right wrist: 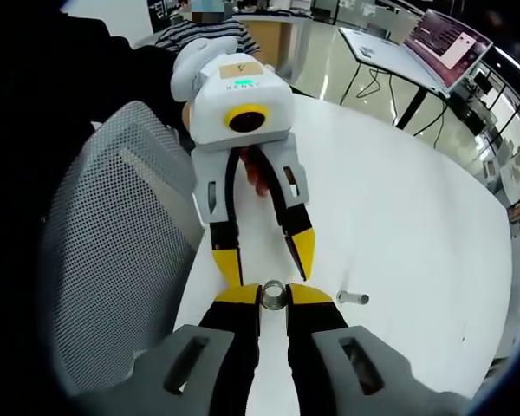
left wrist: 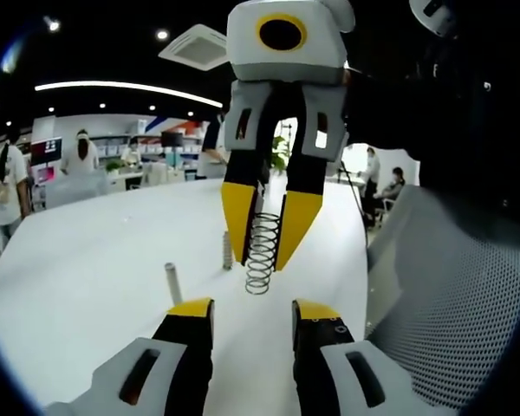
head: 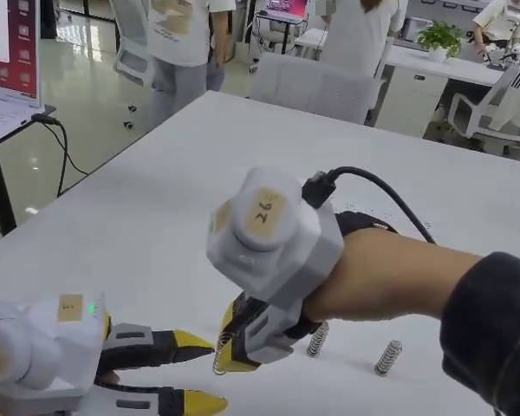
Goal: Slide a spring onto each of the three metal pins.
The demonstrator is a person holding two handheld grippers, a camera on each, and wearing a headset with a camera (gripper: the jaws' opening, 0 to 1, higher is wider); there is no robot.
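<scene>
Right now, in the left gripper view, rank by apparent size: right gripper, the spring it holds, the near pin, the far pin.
1. right gripper
2. spring between its jaws
3. near pin and far pin look about alike; the near one is closer to the camera, so I won't rank them.

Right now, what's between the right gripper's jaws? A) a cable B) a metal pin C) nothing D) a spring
D: the right gripper is shut on a spring, the coil pinched between the yellow jaw tips and hanging below them in the left gripper view.
</scene>
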